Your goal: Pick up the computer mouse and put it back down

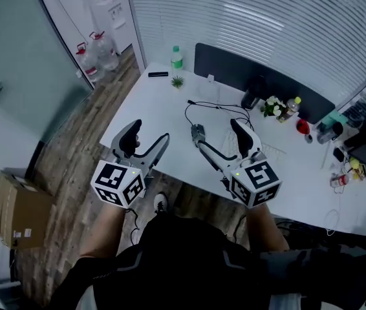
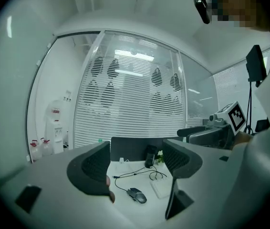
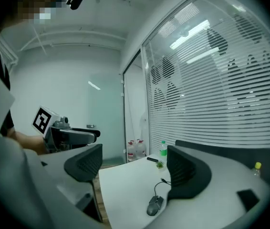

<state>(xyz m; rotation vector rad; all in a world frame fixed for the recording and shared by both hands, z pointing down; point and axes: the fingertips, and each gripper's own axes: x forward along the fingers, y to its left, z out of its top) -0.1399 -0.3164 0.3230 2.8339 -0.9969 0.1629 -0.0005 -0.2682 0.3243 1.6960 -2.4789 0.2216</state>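
Note:
The grey computer mouse [image 1: 198,134] lies on the white desk [image 1: 163,118] near its front edge, with its black cable [image 1: 204,106] looping back toward the monitor. Both grippers hover above the desk's front edge, apart from the mouse. My left gripper [image 1: 146,142] is open and empty, to the left of the mouse. My right gripper [image 1: 226,144] is open and empty, just right of it. The mouse [image 2: 137,195] shows low between the jaws of the left gripper [image 2: 135,165]. In the right gripper view the mouse [image 3: 155,205] sits by the right jaw of the right gripper [image 3: 135,168].
A dark monitor [image 1: 260,77] stands at the desk's back edge, with a green bottle [image 1: 177,57], a small plant [image 1: 178,81] and a black remote [image 1: 158,74] at the back left. Flowers [image 1: 273,106] and clutter fill the right side. A cardboard box [image 1: 16,208] sits on the floor at left.

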